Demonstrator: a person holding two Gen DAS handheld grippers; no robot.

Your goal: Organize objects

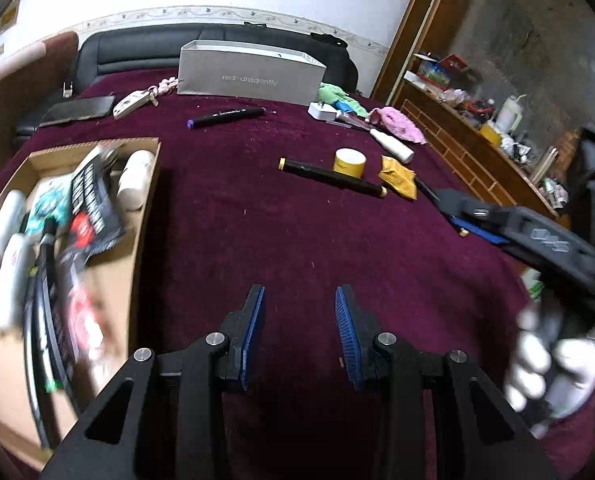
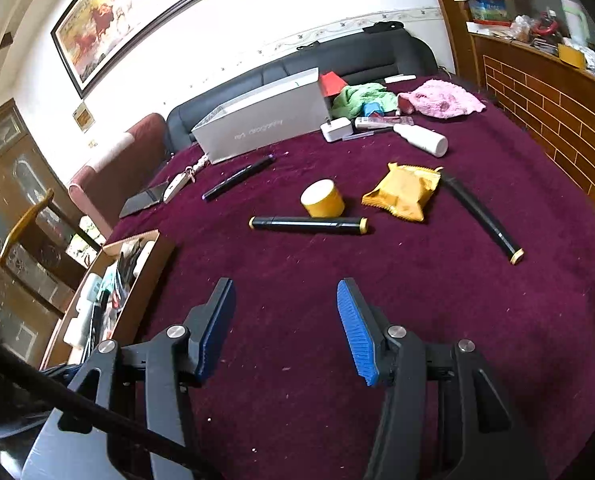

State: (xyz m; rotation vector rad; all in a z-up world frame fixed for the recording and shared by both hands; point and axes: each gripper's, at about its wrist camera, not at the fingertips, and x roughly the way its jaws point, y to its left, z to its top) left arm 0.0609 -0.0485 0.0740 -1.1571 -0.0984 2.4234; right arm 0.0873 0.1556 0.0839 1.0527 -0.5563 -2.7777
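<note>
My left gripper [image 1: 299,300] is open and empty above the maroon cloth, just right of a cardboard tray [image 1: 147,200] holding bottles and packets. My right gripper [image 2: 285,292] is open and empty, short of a black marker with gold ends [image 2: 308,224], a yellow jar [image 2: 322,199] and a yellow snack packet [image 2: 403,192]. A second black marker [image 2: 482,216] lies to the right. In the left wrist view the marker [image 1: 331,177], jar [image 1: 349,163] and packet [image 1: 397,178] lie ahead, and the right gripper's body [image 1: 537,236] shows at right.
A grey shoebox [image 1: 249,74] stands at the back, with a purple-tipped pen [image 1: 225,117], phone [image 1: 77,110], white charger [image 2: 336,129], white bottle [image 2: 421,140], and green [image 2: 357,98] and pink cloths [image 2: 441,98] around it. A wooden counter [image 2: 545,96] runs along the right.
</note>
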